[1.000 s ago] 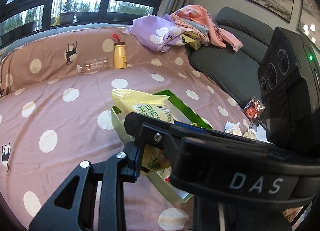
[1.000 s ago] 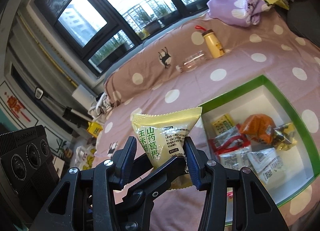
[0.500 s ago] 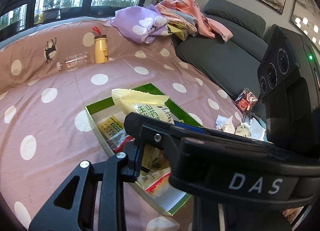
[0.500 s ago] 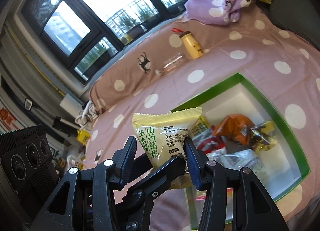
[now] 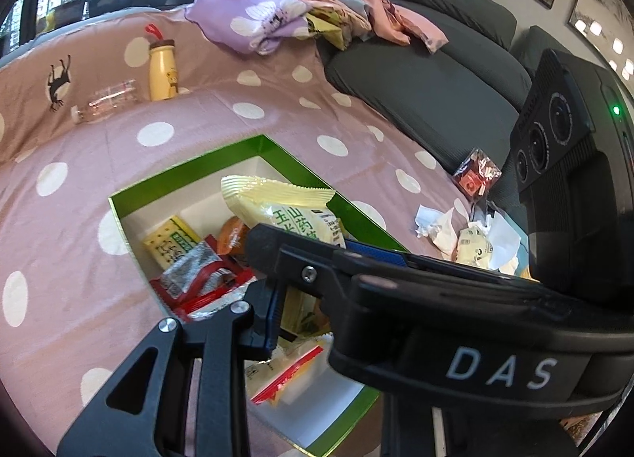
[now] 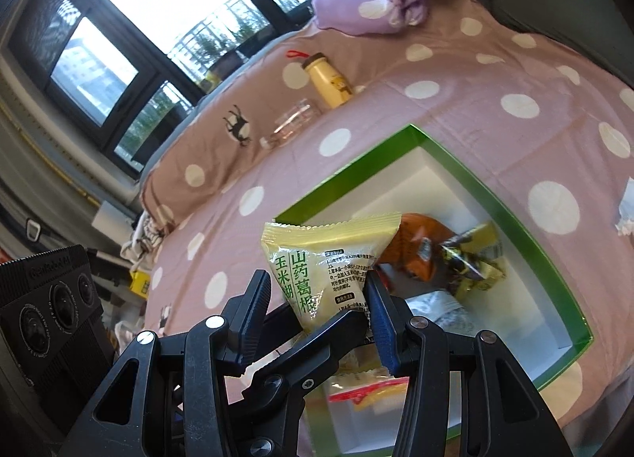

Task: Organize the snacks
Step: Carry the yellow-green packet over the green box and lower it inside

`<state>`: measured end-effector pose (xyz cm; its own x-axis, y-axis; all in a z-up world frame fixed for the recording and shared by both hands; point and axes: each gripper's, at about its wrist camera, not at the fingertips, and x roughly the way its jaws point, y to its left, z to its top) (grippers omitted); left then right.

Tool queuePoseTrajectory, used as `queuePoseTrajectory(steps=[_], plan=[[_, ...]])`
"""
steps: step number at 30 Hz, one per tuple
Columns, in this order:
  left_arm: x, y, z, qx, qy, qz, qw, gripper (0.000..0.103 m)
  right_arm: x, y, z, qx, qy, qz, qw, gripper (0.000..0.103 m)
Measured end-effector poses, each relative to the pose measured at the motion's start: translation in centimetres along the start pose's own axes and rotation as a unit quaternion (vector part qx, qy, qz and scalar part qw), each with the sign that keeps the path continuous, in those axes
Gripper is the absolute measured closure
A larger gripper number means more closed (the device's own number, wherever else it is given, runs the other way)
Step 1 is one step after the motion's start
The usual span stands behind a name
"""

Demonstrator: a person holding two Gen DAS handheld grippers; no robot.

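A pale yellow snack packet (image 5: 277, 203) with green print hangs over the green-rimmed white box (image 5: 190, 164) on the polka-dot cover. My left gripper (image 5: 301, 306) is shut on its lower part; its right finger is hidden behind the right gripper's black finger. In the right wrist view the packet (image 6: 329, 255) sits between the blue pads of my right gripper (image 6: 317, 298), which is shut on its sides. The box (image 6: 495, 195) holds several snacks, among them an orange packet (image 6: 420, 247) and a red-and-silver one (image 5: 194, 278).
A yellow bottle (image 5: 162, 73) stands and a clear bottle (image 5: 107, 100) lies at the far edge of the cover. Purple and pink cloths (image 5: 257, 21) are piled on the grey sofa (image 5: 436, 80). A red wrapper (image 5: 475, 176) and crumpled white wrappers (image 5: 467, 235) lie right of the box.
Both grippers have moved forward and down with the packet held the same way. The box now lies right under the packet and fills more of both views.
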<state>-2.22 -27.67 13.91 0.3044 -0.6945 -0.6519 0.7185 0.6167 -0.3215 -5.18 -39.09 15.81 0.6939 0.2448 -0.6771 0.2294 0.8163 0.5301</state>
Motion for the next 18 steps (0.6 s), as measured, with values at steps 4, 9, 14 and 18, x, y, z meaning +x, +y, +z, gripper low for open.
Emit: queuePoseTrajectory(steps=[4,9,14,18], plan=[[1.4,0.0,-0.2,-0.001,0.015,-0.005,0.9999,0.078,0.6,-1.3,-0.1,0.015,0.005,-0.006,1.0,0.052],[2.8,0.3,-0.6,-0.005,0.031,-0.01,0.9995,0.078,1.3,-2.6,-0.4,0.03,0.016,-0.011,0.999,0.052],[3.9,0.5,-1.1,-0.011,0.044,-0.011,0.9989,0.077,2.1,-3.7,-0.7,0.04,0.026,-0.014,0.999,0.052],[3.9,0.6,-1.1,-0.016,0.042,-0.013,0.9989,0.076,2.0,-3.7,-0.7,0.041,0.023,-0.019,0.999,0.052]])
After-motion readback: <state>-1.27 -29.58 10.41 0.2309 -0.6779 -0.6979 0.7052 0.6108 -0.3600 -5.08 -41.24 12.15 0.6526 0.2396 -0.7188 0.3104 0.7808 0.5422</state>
